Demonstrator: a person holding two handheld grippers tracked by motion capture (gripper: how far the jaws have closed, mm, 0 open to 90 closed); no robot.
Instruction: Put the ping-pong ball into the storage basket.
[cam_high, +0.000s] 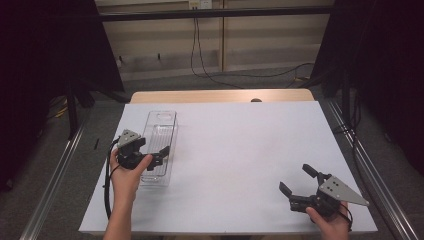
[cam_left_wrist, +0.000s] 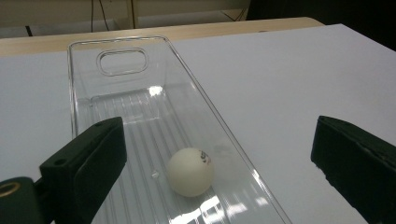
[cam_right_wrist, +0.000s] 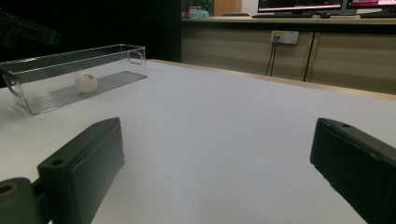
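A clear plastic bin (cam_high: 161, 119) lies lengthwise on the white table at the left. In it rests a white ping-pong ball (cam_left_wrist: 190, 171) with a small printed mark, close to the bin's near end and free of the jaws. My left gripper (cam_high: 162, 153) hangs over that near end, open, its black jaws (cam_left_wrist: 217, 140) standing wide on either side of the ball. My right gripper (cam_high: 295, 176) is held near the table's front right corner, open with nothing in it. From the right gripper (cam_right_wrist: 217, 140) view, the bin (cam_right_wrist: 112, 53) and ball (cam_right_wrist: 86, 82) lie far off at the left.
The white table top (cam_high: 240, 150) stretches between the two hands. A wooden strip (cam_high: 220, 95) edges its far side. Dark curtains and metal frame rails flank the table, and cables hang down the wall behind.
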